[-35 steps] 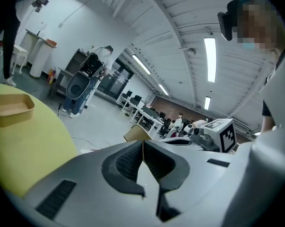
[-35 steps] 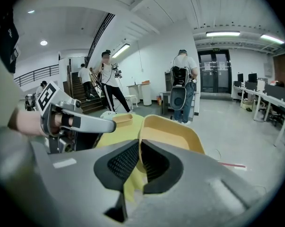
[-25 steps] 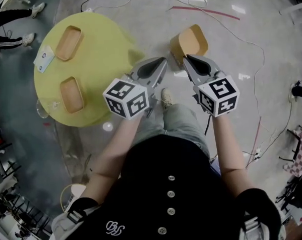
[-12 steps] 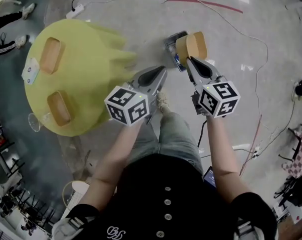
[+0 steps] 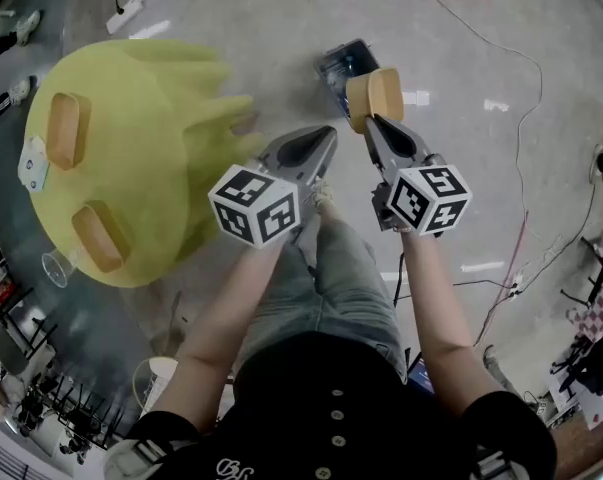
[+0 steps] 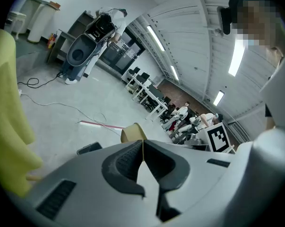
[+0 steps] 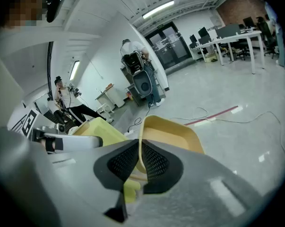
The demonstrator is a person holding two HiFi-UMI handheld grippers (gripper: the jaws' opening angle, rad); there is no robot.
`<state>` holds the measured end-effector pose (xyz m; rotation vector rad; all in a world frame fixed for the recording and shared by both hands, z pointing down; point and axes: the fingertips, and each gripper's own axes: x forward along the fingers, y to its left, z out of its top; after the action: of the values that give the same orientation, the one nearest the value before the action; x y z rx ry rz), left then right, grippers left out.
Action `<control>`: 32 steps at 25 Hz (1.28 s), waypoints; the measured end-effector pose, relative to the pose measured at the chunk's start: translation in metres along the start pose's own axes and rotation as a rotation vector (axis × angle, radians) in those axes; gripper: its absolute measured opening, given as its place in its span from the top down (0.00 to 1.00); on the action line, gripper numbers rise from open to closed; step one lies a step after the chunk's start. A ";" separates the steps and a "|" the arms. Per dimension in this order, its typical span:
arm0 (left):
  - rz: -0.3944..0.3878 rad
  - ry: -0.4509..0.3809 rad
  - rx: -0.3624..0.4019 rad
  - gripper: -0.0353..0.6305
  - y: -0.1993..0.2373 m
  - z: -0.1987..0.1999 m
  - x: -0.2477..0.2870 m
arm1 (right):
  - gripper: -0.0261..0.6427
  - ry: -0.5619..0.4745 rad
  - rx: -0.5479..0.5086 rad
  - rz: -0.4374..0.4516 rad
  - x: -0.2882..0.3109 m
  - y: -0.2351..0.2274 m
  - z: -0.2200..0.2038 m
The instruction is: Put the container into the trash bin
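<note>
Carrying is the step in hand, by my reading: the right gripper has its jaws pinched narrow on the thin wall of the tan container, which hangs on edge off the fingertips, clear of the floor. The right gripper view confirms both pads pressed on that wall, with the open tray side showing beyond them. The trash bin, a dark box with a bluish lining on the grey floor, sits just beyond the container in the head view. The two overlap at the bin's near corner, and whether the container is over the rim or only beside it I cannot tell. The left gripper is near the bin on its other side, jaws fully together on nothing. The yellow table stands well apart from the bin and bears two more tan trays, untouched. The next move likely calls for bringing the container squarely above the bin's opening, then parting the right jaws so it drops inside. The risk I judge is the container catching the rim.
</note>
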<state>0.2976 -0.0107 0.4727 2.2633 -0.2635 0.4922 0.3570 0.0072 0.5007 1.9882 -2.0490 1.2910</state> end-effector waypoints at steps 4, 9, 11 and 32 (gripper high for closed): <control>0.003 0.013 -0.016 0.92 0.014 -0.012 0.017 | 0.93 -0.013 0.053 -0.018 0.013 -0.019 -0.011; 0.022 0.032 -0.033 0.92 0.039 -0.023 0.029 | 0.93 0.000 0.083 -0.056 0.037 -0.046 -0.038; 0.028 0.043 -0.035 0.92 0.048 -0.029 0.034 | 0.93 0.007 0.109 -0.069 0.044 -0.056 -0.046; 0.005 0.073 -0.127 0.92 0.087 -0.067 0.089 | 0.87 -0.009 0.189 -0.219 0.112 -0.143 -0.071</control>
<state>0.3305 -0.0215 0.6096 2.1175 -0.2561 0.5449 0.4173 -0.0256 0.6829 2.2231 -1.7076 1.4775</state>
